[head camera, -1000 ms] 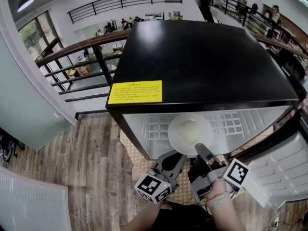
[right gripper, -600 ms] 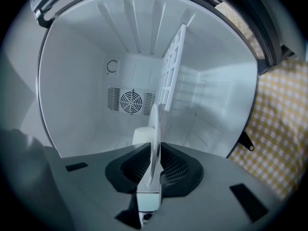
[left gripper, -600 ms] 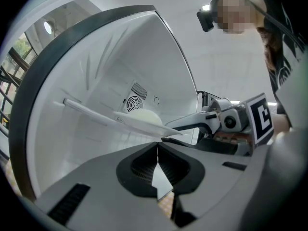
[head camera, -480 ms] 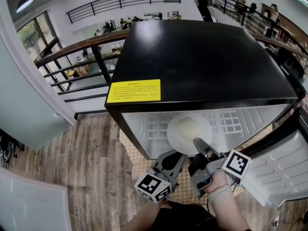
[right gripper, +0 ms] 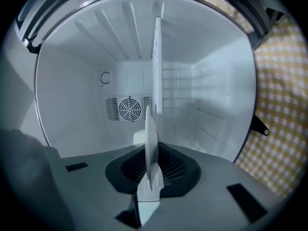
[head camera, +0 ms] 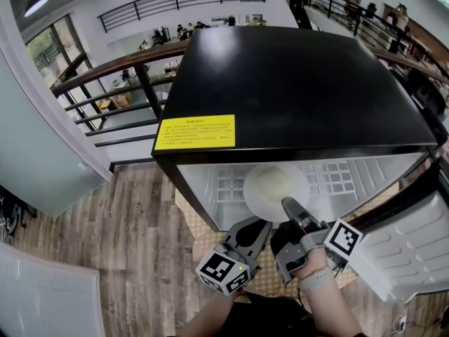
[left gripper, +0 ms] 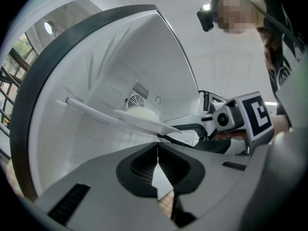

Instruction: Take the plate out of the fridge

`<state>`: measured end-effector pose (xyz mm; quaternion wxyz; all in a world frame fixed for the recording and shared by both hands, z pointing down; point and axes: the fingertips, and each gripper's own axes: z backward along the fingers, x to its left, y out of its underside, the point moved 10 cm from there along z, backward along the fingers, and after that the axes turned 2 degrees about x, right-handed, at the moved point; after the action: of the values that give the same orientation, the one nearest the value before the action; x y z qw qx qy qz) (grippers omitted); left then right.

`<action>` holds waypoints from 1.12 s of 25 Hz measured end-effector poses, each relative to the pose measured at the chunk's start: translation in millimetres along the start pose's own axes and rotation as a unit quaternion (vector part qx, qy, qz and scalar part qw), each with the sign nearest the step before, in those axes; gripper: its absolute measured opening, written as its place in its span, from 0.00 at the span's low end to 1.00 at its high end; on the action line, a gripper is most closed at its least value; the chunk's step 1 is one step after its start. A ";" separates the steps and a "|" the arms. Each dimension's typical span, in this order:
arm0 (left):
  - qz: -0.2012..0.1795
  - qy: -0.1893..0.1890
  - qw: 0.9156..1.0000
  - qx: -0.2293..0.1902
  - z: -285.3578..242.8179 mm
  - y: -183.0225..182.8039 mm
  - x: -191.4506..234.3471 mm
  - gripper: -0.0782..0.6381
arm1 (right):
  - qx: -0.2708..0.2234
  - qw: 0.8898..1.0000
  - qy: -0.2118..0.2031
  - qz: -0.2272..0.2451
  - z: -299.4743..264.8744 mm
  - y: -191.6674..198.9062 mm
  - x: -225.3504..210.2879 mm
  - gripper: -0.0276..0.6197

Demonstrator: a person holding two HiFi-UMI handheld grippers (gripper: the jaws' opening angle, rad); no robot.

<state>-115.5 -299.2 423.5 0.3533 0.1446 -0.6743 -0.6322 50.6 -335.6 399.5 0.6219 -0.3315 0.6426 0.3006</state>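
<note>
A round white plate (head camera: 276, 187) with a pale lump on it sits at the open front of the fridge (head camera: 295, 83), over its white inside. My right gripper (head camera: 289, 208) is shut on the plate's near rim. In the right gripper view the plate (right gripper: 150, 134) stands edge-on between the closed jaws. My left gripper (head camera: 257, 226) hangs just left of the plate and below it, shut and empty. The left gripper view shows its jaws meeting (left gripper: 158, 159), with the plate (left gripper: 139, 120) and the right gripper (left gripper: 185, 129) beyond.
The fridge door (head camera: 414, 248) stands open at the right. A white shelf (right gripper: 157, 57) and a fan vent (right gripper: 129, 109) are inside. A yellow label (head camera: 195, 132) is on the black top. Checked cloth (head camera: 266, 285) covers the floor below; a railing (head camera: 119, 69) runs behind.
The right gripper and the plate have shifted only very slightly; the grip is the same. The left gripper has hardly moved.
</note>
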 end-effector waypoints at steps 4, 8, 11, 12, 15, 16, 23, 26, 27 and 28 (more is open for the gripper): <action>0.000 -0.003 1.000 0.000 1.4 -0.1 0.2 0.12 | -0.006 1.000 -0.005 0.005 1.8 0.5 0.2 0.12; 0.000 -0.005 1.000 0.001 3.9 0.3 -0.9 0.12 | -0.007 1.000 -0.007 0.011 5.0 1.2 1.2 0.12; 0.000 -0.004 1.000 0.001 6.5 1.3 -3.5 0.12 | -0.009 1.000 -0.012 0.011 9.8 2.3 0.3 0.12; 0.001 -0.004 1.000 0.001 7.5 1.7 -4.2 0.12 | -0.010 1.000 -0.013 0.011 11.7 2.5 -0.4 0.12; 0.003 -0.005 1.000 0.001 10.4 1.4 -6.6 0.12 | -0.013 1.000 -0.014 0.011 17.4 3.1 -1.8 0.12; 0.002 -0.005 1.000 0.001 11.2 0.7 -7.5 0.12 | -0.014 1.000 -0.014 0.011 18.9 3.4 -1.9 0.12; -0.001 -0.004 1.000 -0.001 19.1 0.0 -12.7 0.12 | -0.022 1.000 -0.014 0.010 28.5 9.2 -2.7 0.12; -0.003 -0.005 1.000 -0.001 23.7 -0.5 -15.0 0.12 | -0.023 1.000 -0.016 0.009 32.8 12.4 -3.6 0.12; -0.003 -0.005 1.000 -0.001 25.4 -0.7 -16.0 0.12 | -0.024 1.000 -0.017 0.010 34.4 13.6 -3.7 0.12; -0.004 -0.005 1.000 -0.002 27.2 -0.7 -17.0 0.12 | -0.024 1.000 -0.017 0.010 36.1 15.0 -3.9 0.12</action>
<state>-121.6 -267.9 419.1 0.3477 0.1436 -0.6745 -0.6353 60.3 -297.7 401.3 0.6214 -0.3346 0.6279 0.3280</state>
